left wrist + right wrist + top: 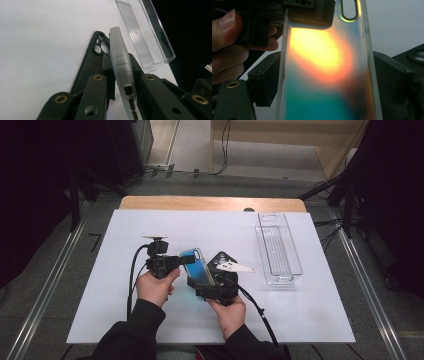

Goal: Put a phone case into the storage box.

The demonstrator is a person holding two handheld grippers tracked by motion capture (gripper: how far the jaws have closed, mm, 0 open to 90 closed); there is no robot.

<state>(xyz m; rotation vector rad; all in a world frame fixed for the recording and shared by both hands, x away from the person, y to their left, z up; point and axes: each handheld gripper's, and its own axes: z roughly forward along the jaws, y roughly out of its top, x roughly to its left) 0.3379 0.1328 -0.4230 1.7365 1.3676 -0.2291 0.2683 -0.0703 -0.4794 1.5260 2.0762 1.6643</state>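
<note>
A translucent phone case (196, 265) with a blue and orange sheen is held up over the white table between both grippers. My right gripper (206, 284) spans the case's width, one jaw pressed on each long edge; in the right gripper view the case (324, 75) stands between those jaws (327, 83). My left gripper (188, 260) comes in from the left and is shut on the case's side edge. In the left gripper view that frosted edge (121, 67) runs up between its jaws (123, 82). A black phone case (220, 259) lies flat on the table just behind.
A clear plastic tray (277, 247) stands at the right of the white table sheet (300, 310), also seen as the ribbed tray (150, 40) in the left gripper view. The person's fingers (227, 37) wrap the left gripper. Cables trail from both grippers toward the near edge.
</note>
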